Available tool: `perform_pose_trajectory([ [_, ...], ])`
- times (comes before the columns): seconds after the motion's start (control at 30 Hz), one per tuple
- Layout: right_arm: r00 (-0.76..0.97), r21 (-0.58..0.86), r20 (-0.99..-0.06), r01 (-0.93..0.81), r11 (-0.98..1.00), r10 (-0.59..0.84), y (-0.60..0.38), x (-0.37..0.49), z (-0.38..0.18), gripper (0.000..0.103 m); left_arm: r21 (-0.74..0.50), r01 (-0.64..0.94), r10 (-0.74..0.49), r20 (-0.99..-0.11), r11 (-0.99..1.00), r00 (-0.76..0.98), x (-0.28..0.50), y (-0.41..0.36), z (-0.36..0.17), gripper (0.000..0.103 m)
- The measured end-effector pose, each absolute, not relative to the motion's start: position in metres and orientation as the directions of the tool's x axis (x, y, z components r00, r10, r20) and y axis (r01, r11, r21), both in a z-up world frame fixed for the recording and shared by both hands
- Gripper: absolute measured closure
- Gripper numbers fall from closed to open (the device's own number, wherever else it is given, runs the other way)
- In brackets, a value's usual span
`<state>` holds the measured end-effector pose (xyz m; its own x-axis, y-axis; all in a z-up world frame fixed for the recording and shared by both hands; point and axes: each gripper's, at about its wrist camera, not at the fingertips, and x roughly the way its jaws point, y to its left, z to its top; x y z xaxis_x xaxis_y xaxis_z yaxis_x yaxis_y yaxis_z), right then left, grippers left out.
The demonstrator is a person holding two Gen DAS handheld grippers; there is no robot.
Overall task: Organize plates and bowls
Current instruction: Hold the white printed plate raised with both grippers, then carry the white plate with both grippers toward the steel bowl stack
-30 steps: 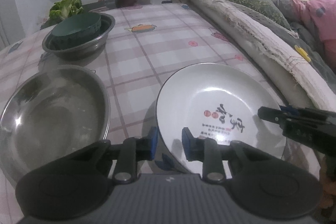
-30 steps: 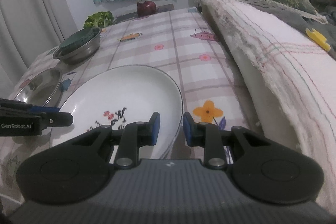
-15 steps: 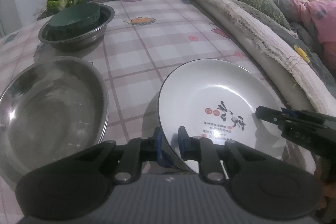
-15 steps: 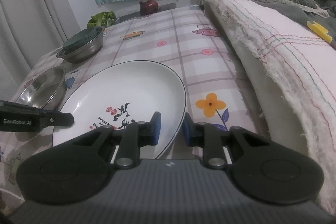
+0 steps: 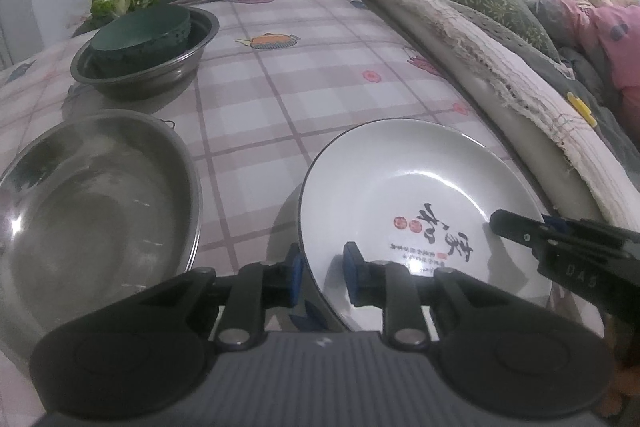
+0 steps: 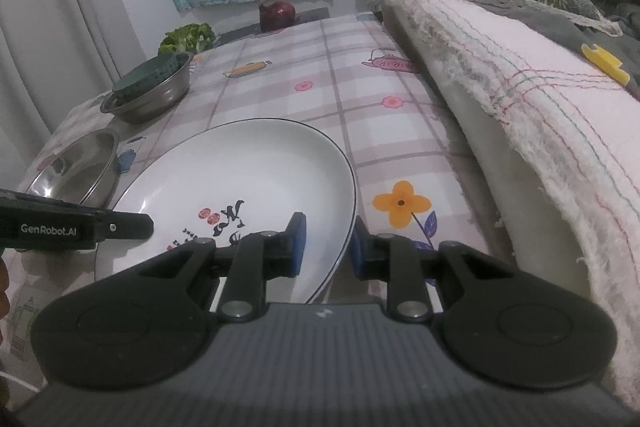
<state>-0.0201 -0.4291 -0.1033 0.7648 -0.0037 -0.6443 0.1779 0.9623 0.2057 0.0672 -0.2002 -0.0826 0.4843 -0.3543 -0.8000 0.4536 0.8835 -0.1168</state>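
Both tongs grasp the white plate [image 5: 404, 183] by its rim: the left gripper [image 5: 320, 277] pinches the near-left edge, the right gripper [image 6: 327, 247] the near-right edge, 1 pad above and 1 below. The step in hand looks like carrying the plate to be stacked. Left of the plate sits an empty steel bowl [image 5: 80, 211]; beyond that, another steel bowl [image 5: 148, 67] holds a green bowl [image 5: 140, 35]. Next, I judge, a level lift with both grips kept even.
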Motion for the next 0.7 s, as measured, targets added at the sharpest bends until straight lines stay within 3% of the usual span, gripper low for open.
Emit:
perform_pose_trajectory([
  [0.7,0.781,0.175,-0.624,0.176,0.969,-0.029,-0.424,-0.025,-0.082,0.081,-0.131,0.451,-0.385,-0.753,0.883,0.534,0.065,-0.193,-0.057,0.081],
])
